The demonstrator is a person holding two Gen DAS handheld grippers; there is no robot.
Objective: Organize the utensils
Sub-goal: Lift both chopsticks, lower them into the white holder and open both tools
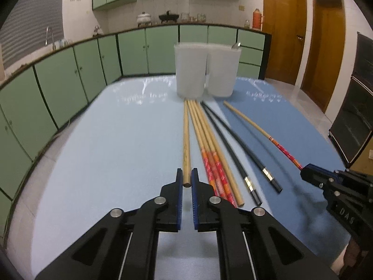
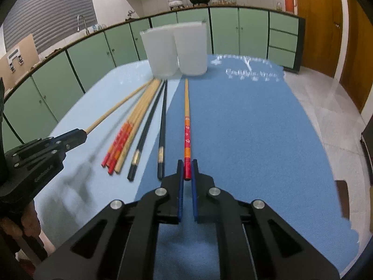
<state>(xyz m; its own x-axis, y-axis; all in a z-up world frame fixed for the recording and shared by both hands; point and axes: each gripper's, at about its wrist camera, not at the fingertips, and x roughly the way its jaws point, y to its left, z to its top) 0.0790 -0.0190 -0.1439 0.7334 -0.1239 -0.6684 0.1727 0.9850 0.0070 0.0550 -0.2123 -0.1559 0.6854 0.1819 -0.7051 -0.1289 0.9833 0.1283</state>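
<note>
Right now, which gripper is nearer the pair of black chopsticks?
Right. The right gripper, shut on a red-ended chopstick, sits just beside the black chopsticks; the left gripper lies beyond the bundled chopsticks.

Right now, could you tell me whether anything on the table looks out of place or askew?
Mostly the chopsticks: a wooden and red-handled bunch and two black ones lie loose, fanned out before the two white cups. The left tongs hold a plain wooden chopstick; the right tongs hold a red-handled one. Nothing spilled or broken.
</note>
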